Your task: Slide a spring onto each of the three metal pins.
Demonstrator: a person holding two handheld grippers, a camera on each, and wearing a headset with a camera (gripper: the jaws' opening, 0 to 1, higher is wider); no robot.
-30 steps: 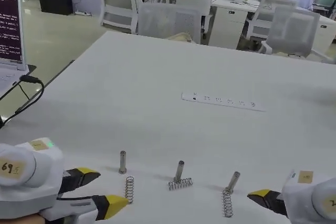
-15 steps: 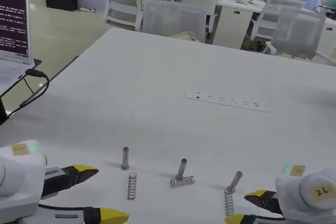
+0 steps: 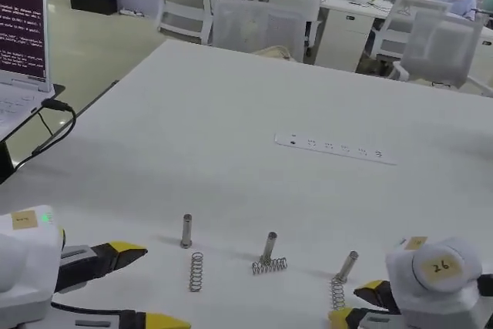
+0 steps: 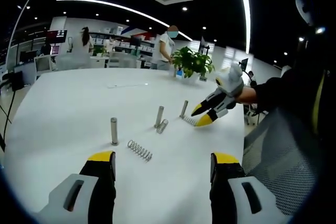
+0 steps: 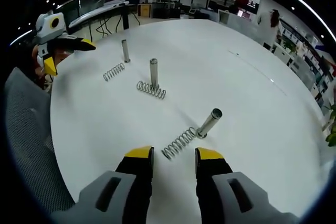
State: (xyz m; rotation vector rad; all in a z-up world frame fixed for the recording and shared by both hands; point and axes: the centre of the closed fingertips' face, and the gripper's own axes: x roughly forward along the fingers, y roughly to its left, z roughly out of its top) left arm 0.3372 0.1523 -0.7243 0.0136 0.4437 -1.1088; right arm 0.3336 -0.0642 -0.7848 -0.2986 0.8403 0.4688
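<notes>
Springs lie flat on the bench (image 3: 231,105), one by each pin, none yet slid on. The three pins stand in a row across the near part of the bench. The left pin (image 3: 186,230) has the left spring (image 3: 196,271) just in front of it, lying lengthways toward me and apart from it. The middle pin (image 3: 269,246) has the middle spring (image 3: 269,266) lying crosswise at its foot, so close that I cannot tell whether they touch. The right pin (image 3: 348,266) has the right spring (image 3: 337,292) running from its foot toward me. In the right gripper view that spring's far end seems to meet the pin's base.

My left gripper (image 3: 150,284) is at the near left, to the left of the left spring, its jaws spread wide and holding nothing. In the left gripper view the left spring sits ahead, between the two yellow tips. My right gripper (image 3: 356,303) is at the near right, jaws released with a narrower gap and nothing in them. The near end of the right spring lies just ahead of that gap, apart from the tips.

Farther back on the bench lies a white power strip (image 3: 335,149). At the far left a laptop (image 3: 19,28) shows a lit screen, with a black cable (image 3: 58,125) by it.
</notes>
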